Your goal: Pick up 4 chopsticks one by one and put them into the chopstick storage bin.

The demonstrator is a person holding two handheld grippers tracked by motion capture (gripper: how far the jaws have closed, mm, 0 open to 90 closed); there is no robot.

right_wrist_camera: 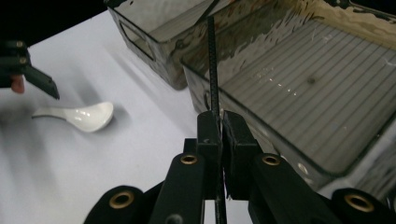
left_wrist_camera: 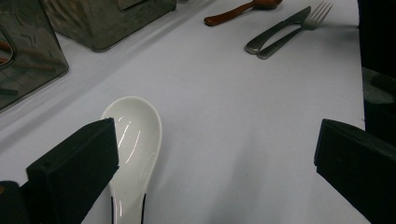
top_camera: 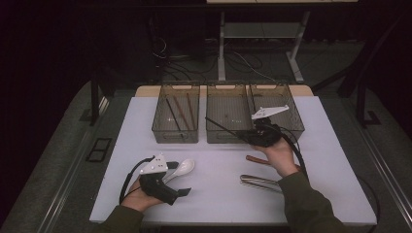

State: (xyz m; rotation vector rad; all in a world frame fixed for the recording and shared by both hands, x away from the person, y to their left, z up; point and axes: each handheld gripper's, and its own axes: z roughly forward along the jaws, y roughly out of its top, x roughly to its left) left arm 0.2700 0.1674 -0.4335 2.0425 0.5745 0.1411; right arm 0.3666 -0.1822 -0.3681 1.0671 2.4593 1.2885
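My right gripper (top_camera: pixel 249 138) is shut on a thin black chopstick (top_camera: pixel 223 127) and hovers at the front wall of the middle mesh bin (top_camera: pixel 227 133). In the right gripper view the pads (right_wrist_camera: pixel 208 128) pinch the chopstick (right_wrist_camera: pixel 212 60), which points up over the bin's near corner (right_wrist_camera: pixel 201 88). My left gripper (top_camera: pixel 180 178) rests low at the table's front left, jaws wide open. A white ceramic spoon (left_wrist_camera: pixel 133 140) lies beside its left jaw, untouched, and my left gripper (left_wrist_camera: pixel 217 140) has only bare table between its jaws.
Three mesh bins stand in a row at the back; the left bin (top_camera: pixel 176 133) holds brown chopsticks, and the right bin (top_camera: pixel 291 127) is partly hidden by my right gripper. A brown wooden spoon (left_wrist_camera: pixel 238 10) and a steel knife and fork (left_wrist_camera: pixel 285 30) lie on the white table (top_camera: pixel 218 194).
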